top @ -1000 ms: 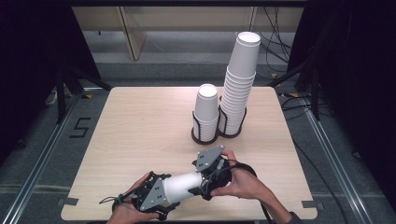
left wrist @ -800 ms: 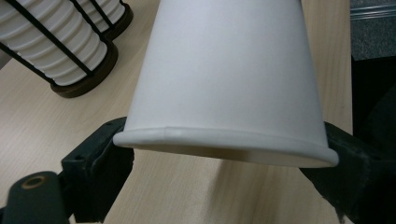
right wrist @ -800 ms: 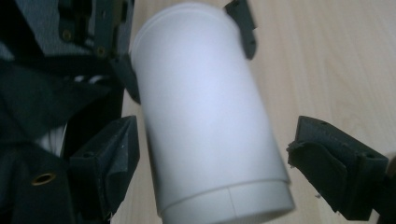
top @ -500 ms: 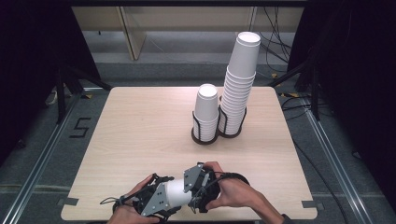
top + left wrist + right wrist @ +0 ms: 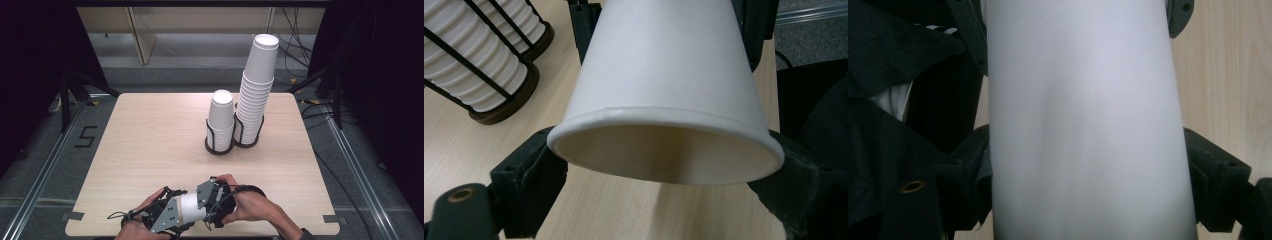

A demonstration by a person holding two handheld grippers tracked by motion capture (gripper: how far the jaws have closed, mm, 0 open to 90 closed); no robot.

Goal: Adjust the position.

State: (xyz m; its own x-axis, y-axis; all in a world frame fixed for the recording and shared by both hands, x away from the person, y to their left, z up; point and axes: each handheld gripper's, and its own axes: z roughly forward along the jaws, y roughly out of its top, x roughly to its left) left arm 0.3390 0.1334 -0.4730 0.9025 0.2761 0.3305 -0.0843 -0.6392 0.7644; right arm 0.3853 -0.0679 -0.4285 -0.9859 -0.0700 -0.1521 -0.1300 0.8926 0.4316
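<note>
The left tool (image 5: 172, 215) is seen clamped across the rim end of a white paper cup (image 5: 189, 207), its black jaws pressed to either side of the wall, while the right tool (image 5: 212, 200) is closed on the narrower base end, so the cup is held on its side between the two, just above the near edge of the pale wooden tabletop (image 5: 150, 145). The cup is judged light, thin-walled and easily crushed, so it is best gripped gently near the stiffer rolled rim. Farther back, two black wire holders are seen: a short cup stack (image 5: 221, 117) and a tall cup stack (image 5: 255, 92).
</note>
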